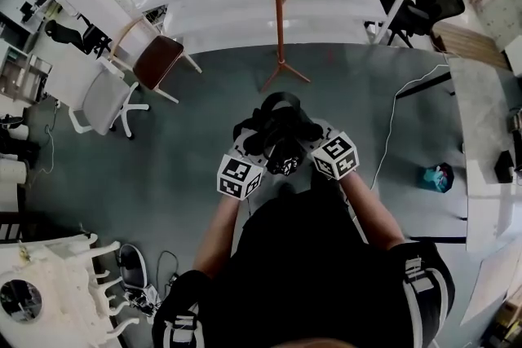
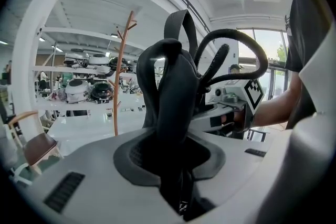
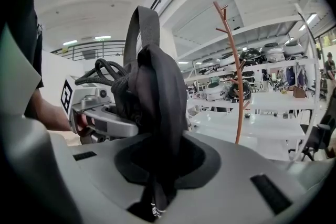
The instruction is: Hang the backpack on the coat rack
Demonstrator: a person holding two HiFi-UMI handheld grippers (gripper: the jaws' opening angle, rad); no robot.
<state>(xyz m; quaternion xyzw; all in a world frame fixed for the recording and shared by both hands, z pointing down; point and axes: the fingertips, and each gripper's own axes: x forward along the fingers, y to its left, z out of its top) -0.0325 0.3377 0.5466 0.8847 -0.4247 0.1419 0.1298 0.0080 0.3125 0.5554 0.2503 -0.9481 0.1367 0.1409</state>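
Soft, limp black backpack (image 1: 277, 126), probably light, pinched in left hand-held gripper (image 2: 176, 165) and right hand-held gripper (image 3: 157, 165) (both clamped on fabric); best hooked by its top strap (image 3: 148, 26).

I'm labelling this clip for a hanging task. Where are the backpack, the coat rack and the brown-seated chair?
backpack (image 1: 277, 125), head view, on its black fabric body.
coat rack (image 1: 280, 12), head view, on its upright pole.
brown-seated chair (image 1: 157, 59), head view, on the middle of its seat.
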